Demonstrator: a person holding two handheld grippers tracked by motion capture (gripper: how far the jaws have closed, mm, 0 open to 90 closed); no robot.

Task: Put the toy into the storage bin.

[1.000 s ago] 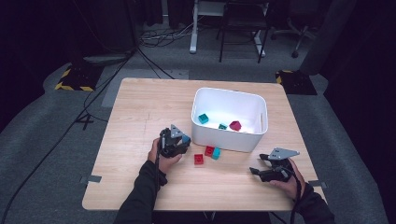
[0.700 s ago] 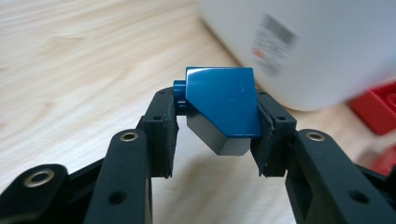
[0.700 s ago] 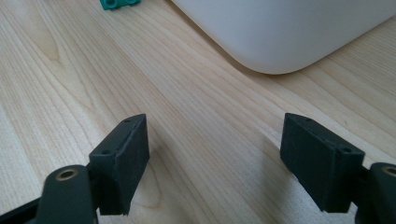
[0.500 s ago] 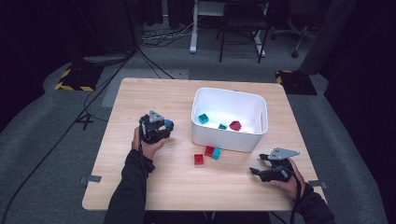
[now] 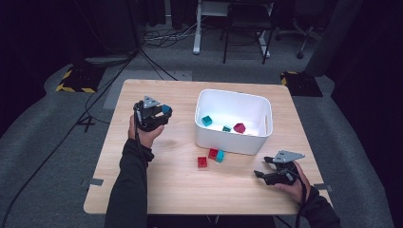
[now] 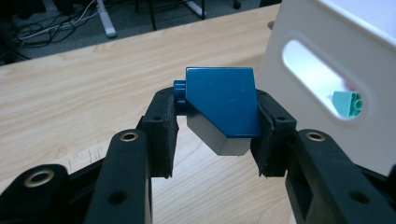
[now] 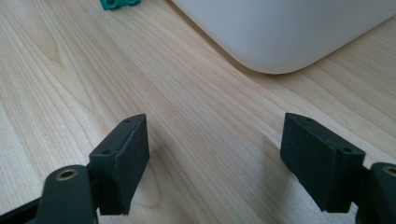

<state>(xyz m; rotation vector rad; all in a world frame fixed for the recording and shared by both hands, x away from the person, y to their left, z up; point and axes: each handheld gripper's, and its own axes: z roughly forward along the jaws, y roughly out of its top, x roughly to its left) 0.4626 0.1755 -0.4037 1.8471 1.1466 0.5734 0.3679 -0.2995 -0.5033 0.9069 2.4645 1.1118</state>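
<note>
My left gripper (image 5: 163,113) is shut on a blue sloped brick (image 6: 224,100), held above the table to the left of the white bin (image 5: 234,141); the brick (image 5: 166,109) shows between its jaws in the high view too. The bin's side handle slot (image 6: 322,77) lets a teal brick (image 6: 348,103) show through. Inside the bin lie a teal brick (image 5: 206,120), a small dark green one (image 5: 226,128) and a magenta one (image 5: 239,128). My right gripper (image 5: 260,169) rests open near the table's front right, nothing between its jaws (image 7: 215,163).
Two red bricks (image 5: 202,162) (image 5: 213,153) and a teal one (image 5: 220,156) lie on the wooden table (image 5: 166,190) just in front of the bin. A green brick (image 7: 120,3) shows at the top of the right gripper view. Cables and chair legs are on the floor beyond.
My left hand has risen and moved left and away from the loose bricks, carrying the blue brick to the bin's left side. The right hand has kept still.
</note>
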